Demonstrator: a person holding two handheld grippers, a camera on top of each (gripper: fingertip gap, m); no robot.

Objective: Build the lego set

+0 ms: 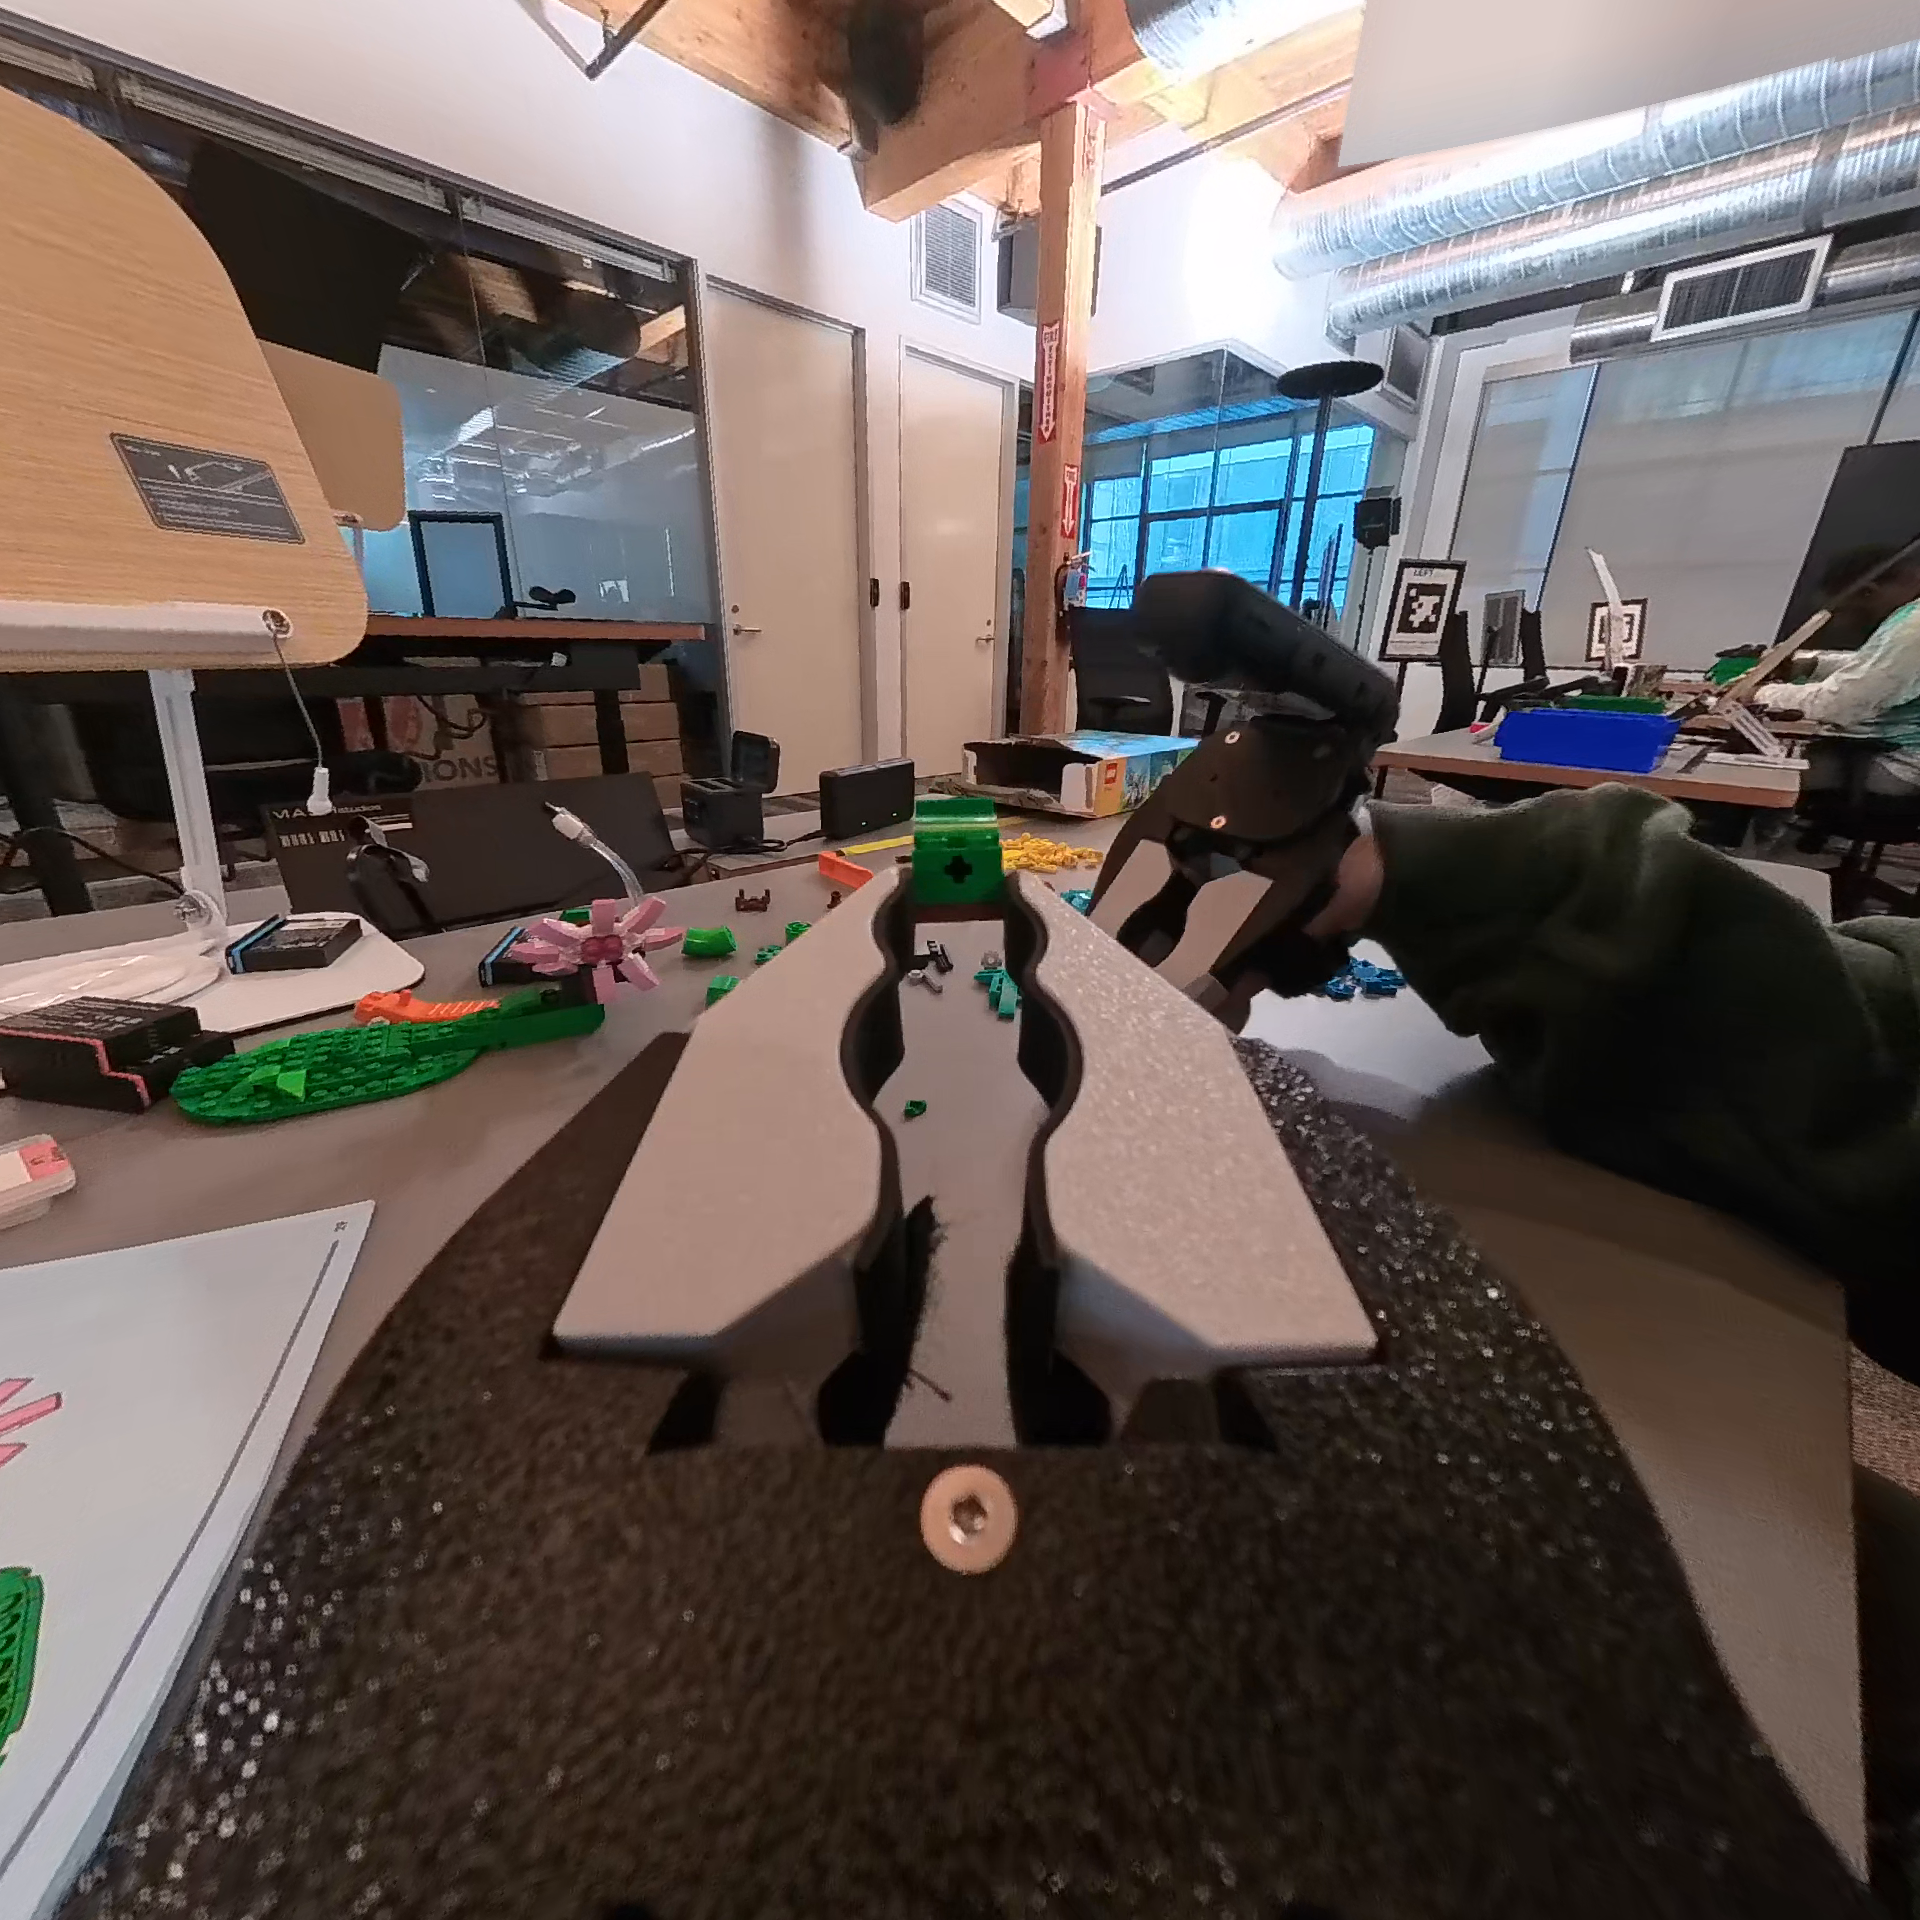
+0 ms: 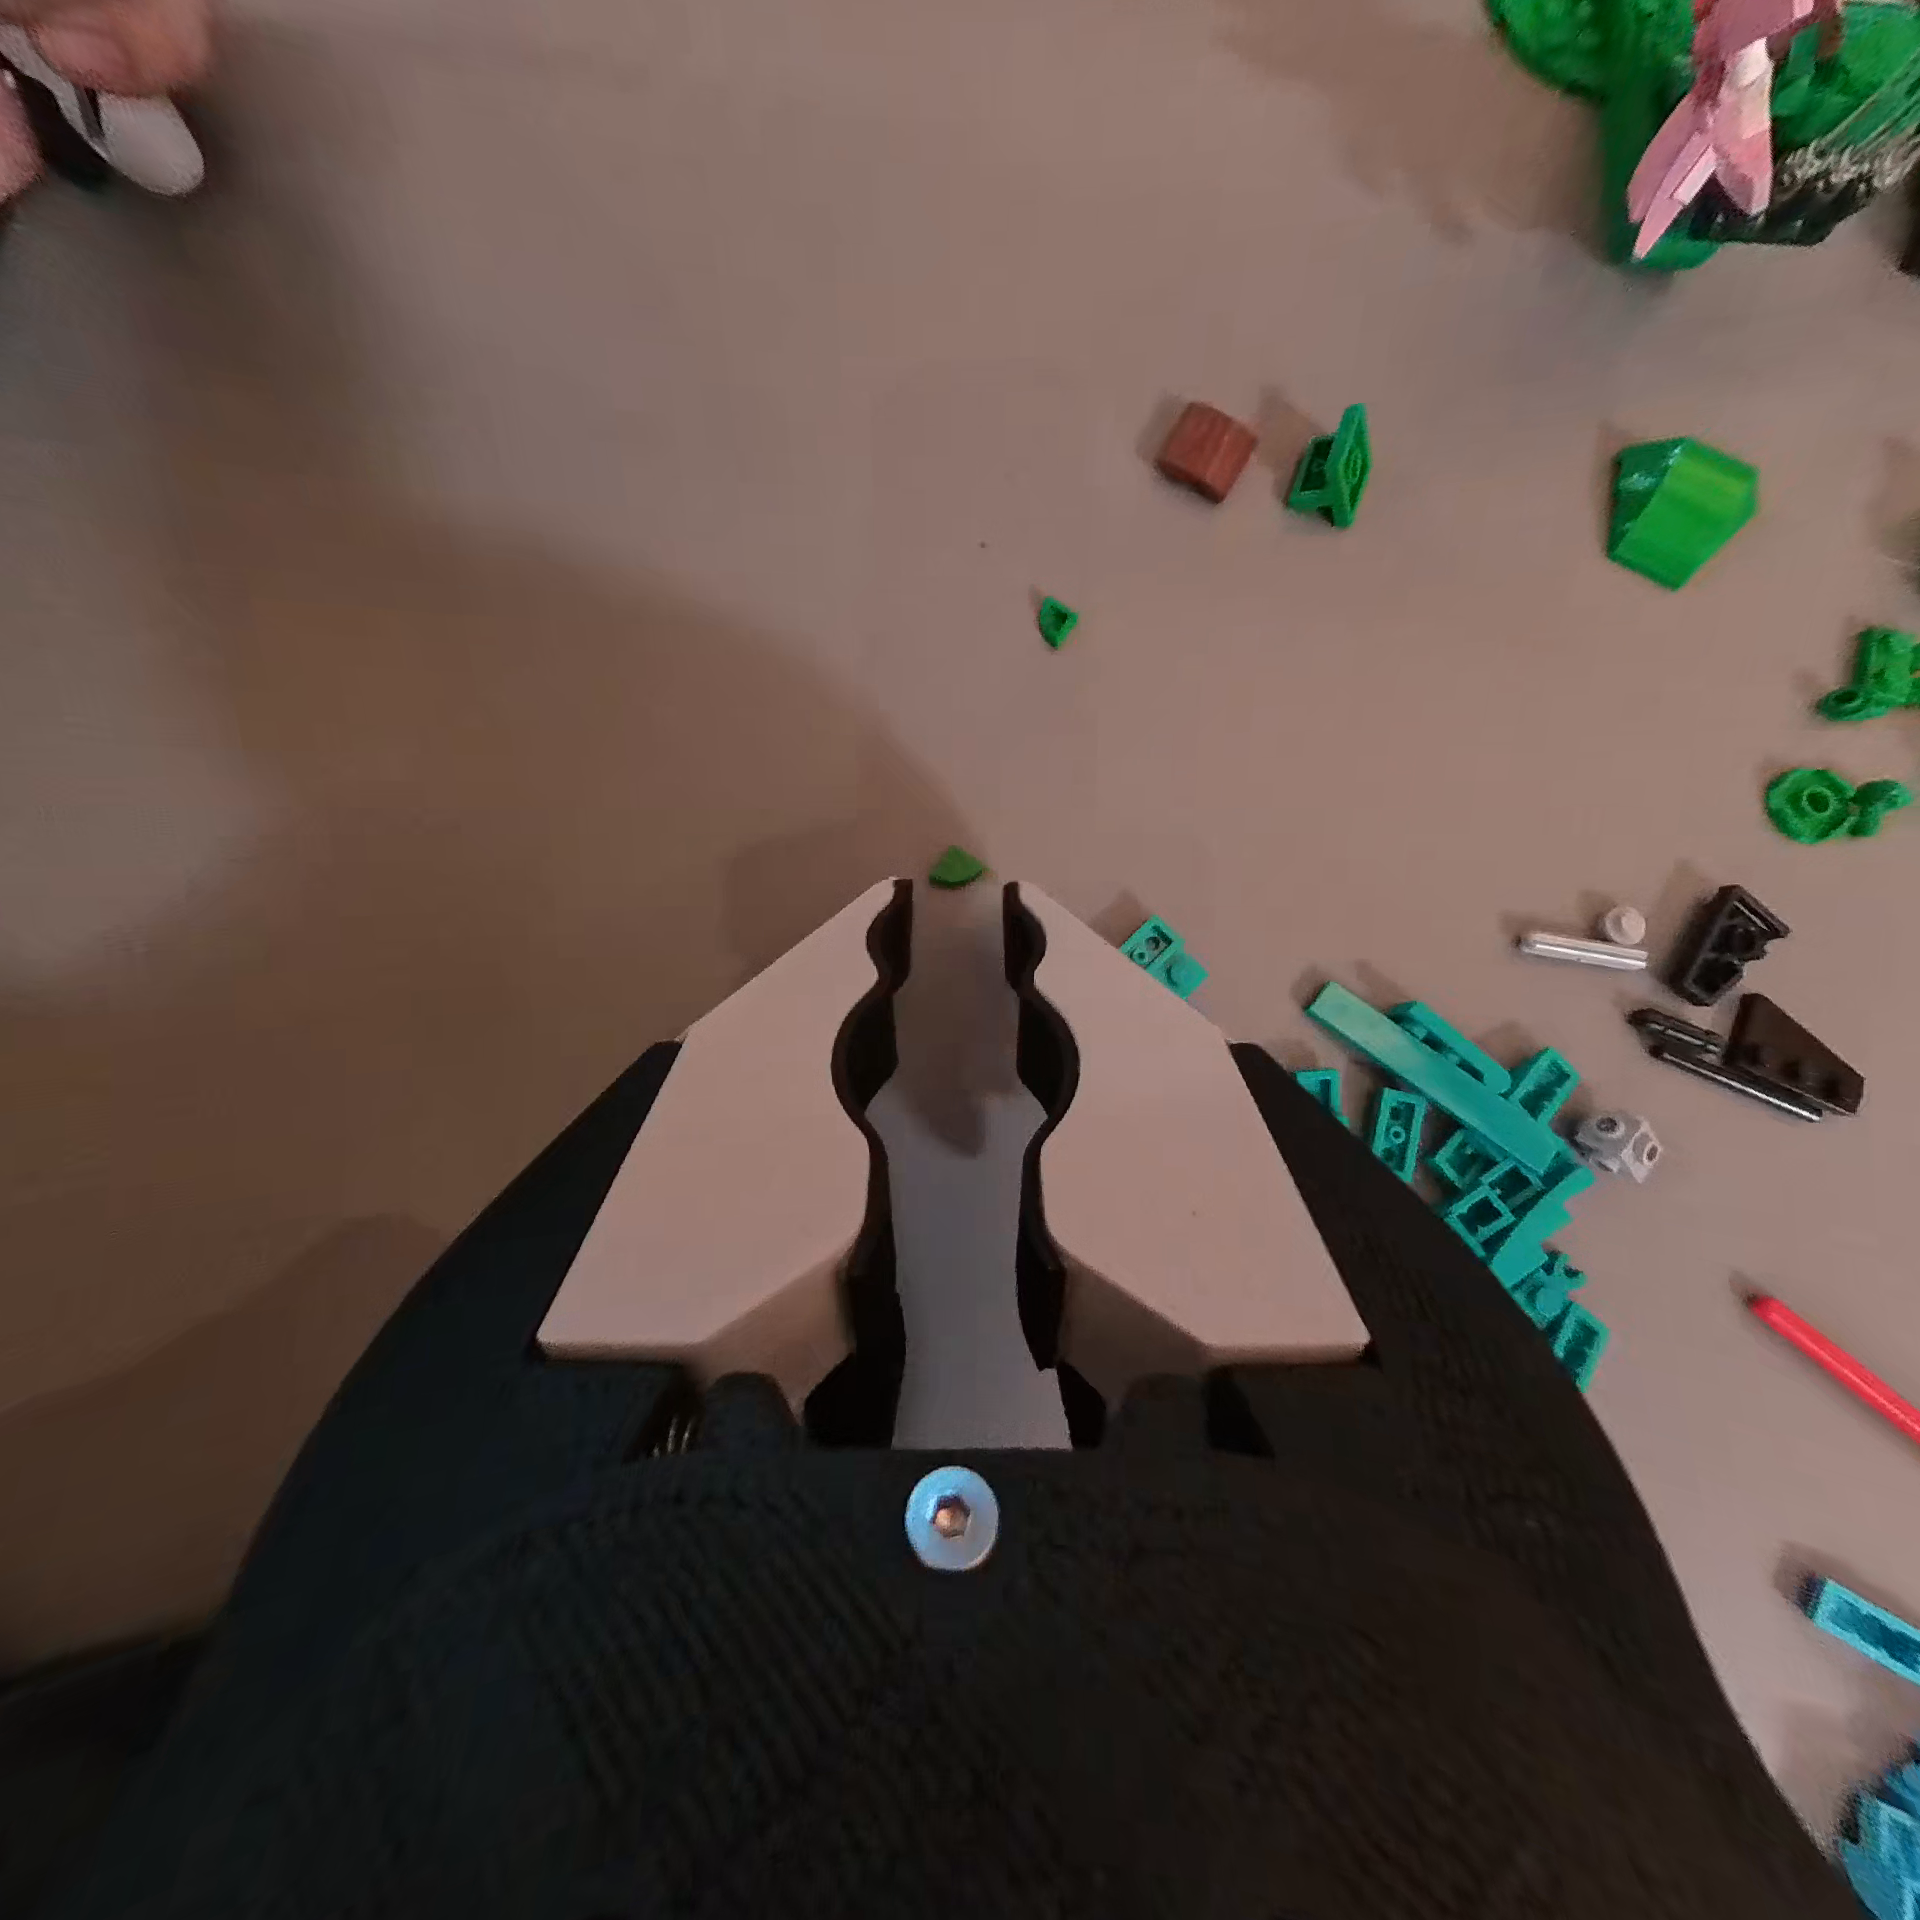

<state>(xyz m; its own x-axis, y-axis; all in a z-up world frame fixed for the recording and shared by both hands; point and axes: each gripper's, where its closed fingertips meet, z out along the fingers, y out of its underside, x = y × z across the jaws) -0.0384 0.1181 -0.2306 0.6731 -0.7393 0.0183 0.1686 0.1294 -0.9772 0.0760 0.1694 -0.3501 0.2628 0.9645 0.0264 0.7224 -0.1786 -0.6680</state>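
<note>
Two grippers over one grey table point(image 2: 623, 436). Left gripper point(image 1: 958, 883) clenched on a green block point(image 1: 956, 862), held above the table. Right gripper point(image 2: 957, 885), fingers parted, grasps nothing; its tips point down just short of a small green piece point(image 2: 956, 867) on the table. Right of that piece lies a teal pile point(image 2: 1475, 1122); beyond it, a brown brick point(image 2: 1205, 454) and a green slope point(image 2: 1678, 511). The pink flower point(image 1: 603, 945) on the green build point(image 1: 364, 1060) stands left of the held block

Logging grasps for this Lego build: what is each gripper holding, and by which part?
Left gripper pinches a green block by its sides at the fingertips. Right gripper holds nothing.
</note>
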